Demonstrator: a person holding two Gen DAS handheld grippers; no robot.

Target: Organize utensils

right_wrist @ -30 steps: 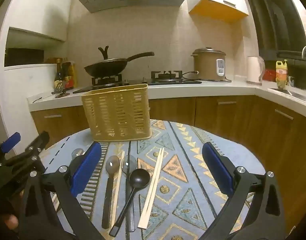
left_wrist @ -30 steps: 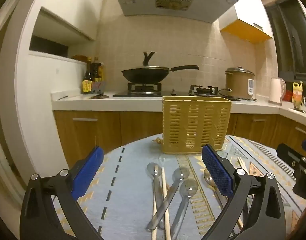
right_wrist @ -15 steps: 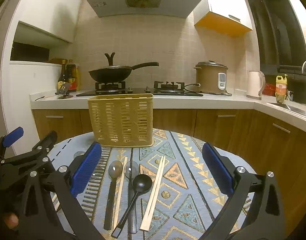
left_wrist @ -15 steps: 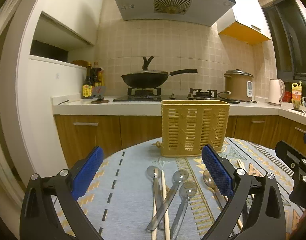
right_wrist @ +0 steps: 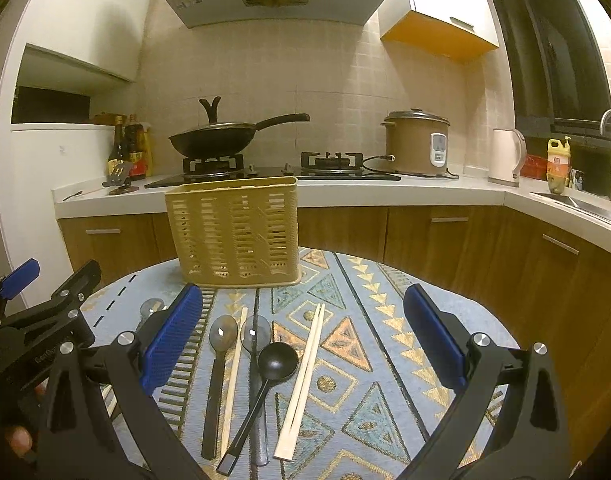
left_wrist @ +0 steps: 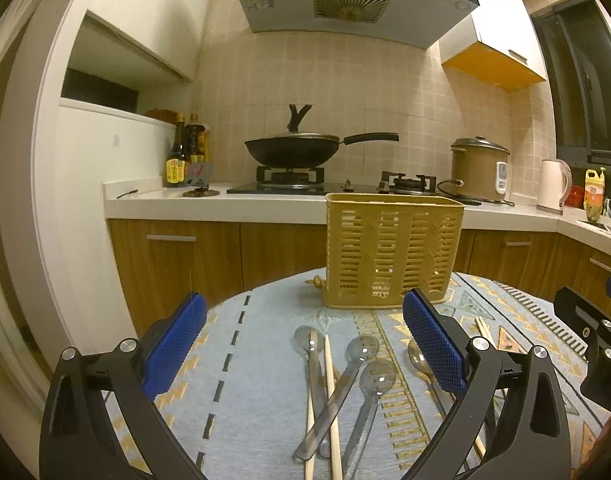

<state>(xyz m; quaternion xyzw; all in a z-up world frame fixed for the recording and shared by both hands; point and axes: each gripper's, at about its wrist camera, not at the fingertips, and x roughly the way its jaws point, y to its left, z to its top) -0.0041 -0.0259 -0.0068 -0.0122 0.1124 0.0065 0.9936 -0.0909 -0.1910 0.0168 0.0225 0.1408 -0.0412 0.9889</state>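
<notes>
A tan slotted utensil basket stands upright at the far side of a round table. Several clear spoons and single chopsticks lie in front of it. In the right wrist view a black spoon, a grey spoon, a clear spoon and a chopstick pair lie side by side. My left gripper is open and empty above the spoons. My right gripper is open and empty above the utensils.
The table carries a patterned blue cloth. Behind it runs a kitchen counter with a wok, rice cooker, kettle and bottles. The left gripper shows at the left edge of the right wrist view.
Both cameras have tilted upward a little, so the basket and the utensils sit lower in view. The utensils have not moved. Both grippers stay open.
</notes>
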